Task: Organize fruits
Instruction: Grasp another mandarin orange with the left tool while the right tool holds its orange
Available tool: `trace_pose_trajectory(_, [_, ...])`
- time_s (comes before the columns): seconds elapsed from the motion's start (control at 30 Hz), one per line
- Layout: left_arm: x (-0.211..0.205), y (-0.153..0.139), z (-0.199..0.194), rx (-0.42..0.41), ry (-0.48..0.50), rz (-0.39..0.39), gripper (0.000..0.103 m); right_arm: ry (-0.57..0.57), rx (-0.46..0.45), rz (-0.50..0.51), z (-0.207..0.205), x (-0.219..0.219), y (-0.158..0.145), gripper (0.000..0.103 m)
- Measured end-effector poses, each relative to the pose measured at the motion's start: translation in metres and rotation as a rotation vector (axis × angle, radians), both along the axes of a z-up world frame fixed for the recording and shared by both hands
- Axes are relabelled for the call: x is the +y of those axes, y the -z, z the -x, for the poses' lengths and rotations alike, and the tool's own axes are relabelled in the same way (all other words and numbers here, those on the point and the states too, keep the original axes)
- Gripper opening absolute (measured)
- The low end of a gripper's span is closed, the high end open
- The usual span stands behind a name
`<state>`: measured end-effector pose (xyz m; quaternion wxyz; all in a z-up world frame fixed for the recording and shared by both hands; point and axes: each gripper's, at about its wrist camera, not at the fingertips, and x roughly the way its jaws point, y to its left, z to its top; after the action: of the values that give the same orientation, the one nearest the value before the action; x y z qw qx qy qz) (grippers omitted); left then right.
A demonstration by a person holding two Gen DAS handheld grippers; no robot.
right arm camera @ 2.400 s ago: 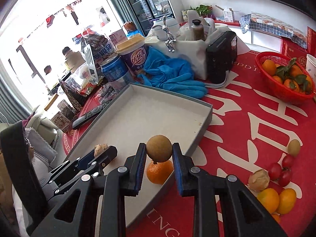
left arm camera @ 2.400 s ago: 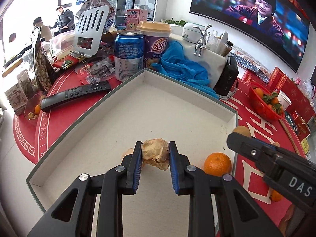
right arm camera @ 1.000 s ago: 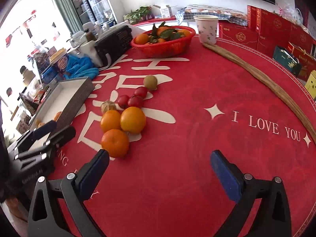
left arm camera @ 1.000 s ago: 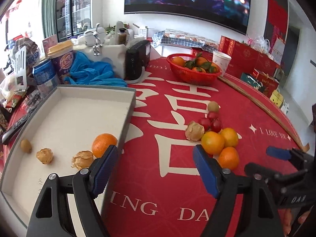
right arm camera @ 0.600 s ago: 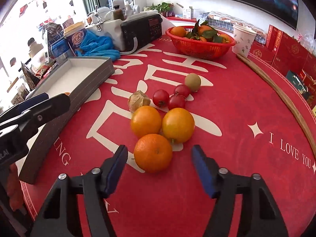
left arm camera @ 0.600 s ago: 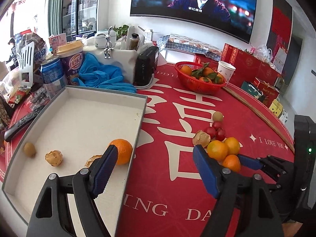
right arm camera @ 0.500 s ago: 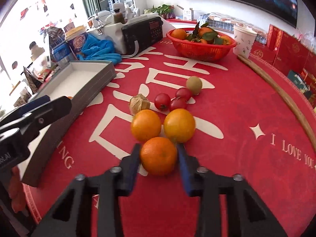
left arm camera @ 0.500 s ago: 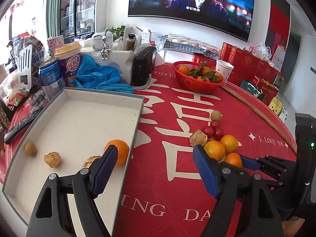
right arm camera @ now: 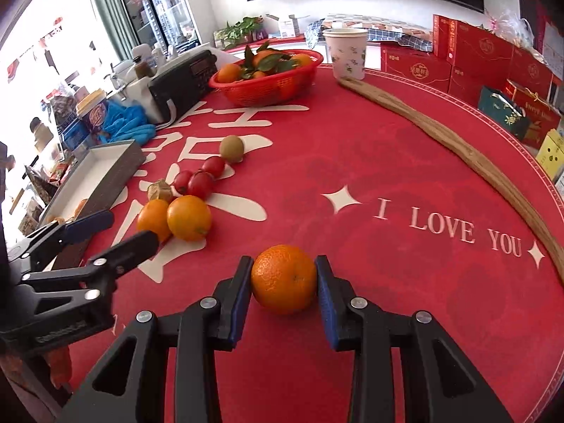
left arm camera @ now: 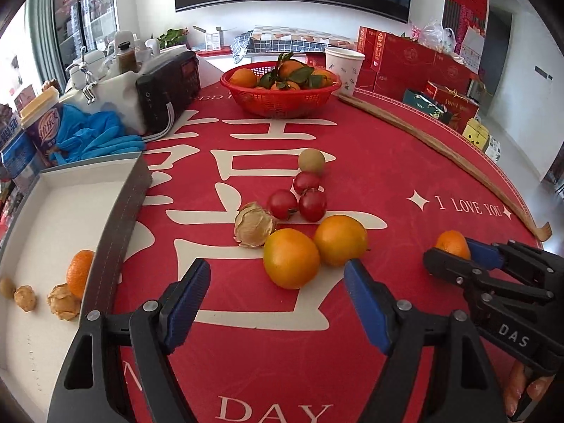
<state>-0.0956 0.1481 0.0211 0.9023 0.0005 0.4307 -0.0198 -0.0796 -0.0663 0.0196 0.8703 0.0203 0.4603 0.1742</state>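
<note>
Left claw [left arm camera: 276,298] stands with its two blue pads wide apart and holds nothing; it hangs over the red bench [left arm camera: 405,162], and just beyond its tips lies an orange [left arm camera: 291,258]. At the far left of this view there is a grey box with a white floor [left arm camera: 53,218]. Inside it, at the near end, lie a small brown fruit [left arm camera: 6,286], two papery husk fruits [left arm camera: 25,297] and a mandarin [left arm camera: 79,273] against the right wall. On the bench, to the right of the box, one more husk fruit [left arm camera: 253,225] touches the orange, and a second orange [left arm camera: 339,234] touches the first. Behind them are three cherry tomatoes [left arm camera: 311,204] and a round brown-green fruit [left arm camera: 311,161]. Farther away stands a red basket [left arm camera: 282,100] with leafy mandarins, and a paper cup [left arm camera: 344,67] beside it on the right. A long wooden stick [left arm camera: 433,142] lies along the right edge of the bench. Right claw [right arm camera: 284,278] is clamped on a mandarin [right arm camera: 284,278], both pads pressing its sides, near the words I LOVE YOU [right arm camera: 447,229] and well apart from the other loose fruits.
</note>
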Motion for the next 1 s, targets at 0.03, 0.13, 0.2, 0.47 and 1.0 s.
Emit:
trace_pose_trajectory(0.03, [-0.001,0.003,-0.003,0.004,-0.007,-0.002,0.075,0.008,-0.007,0.005,0.001,-0.003,-0.001,0.036])
trace_pose_trajectory(0.13, [0.001,0.012,-0.011,0.048,-0.017,0.012,0.056,0.021,-0.007,-0.018,0.001,-0.014,-0.003,0.036])
trace_pose_trajectory(0.2, [0.001,0.012,-0.012,0.026,-0.025,-0.001,0.046,0.027,-0.006,-0.024,0.001,-0.019,-0.003,0.036])
trace_pose_trajectory(0.47, [0.008,0.009,0.002,0.019,-0.03,-0.001,0.036,0.021,0.006,-0.026,0.001,-0.019,-0.001,0.036])
trace_pose_trajectory(1.0, [0.023,0.01,0.022,0.01,-0.04,-0.006,0.036,0.026,-0.035,0.086,0.001,0.006,0.003,0.036])
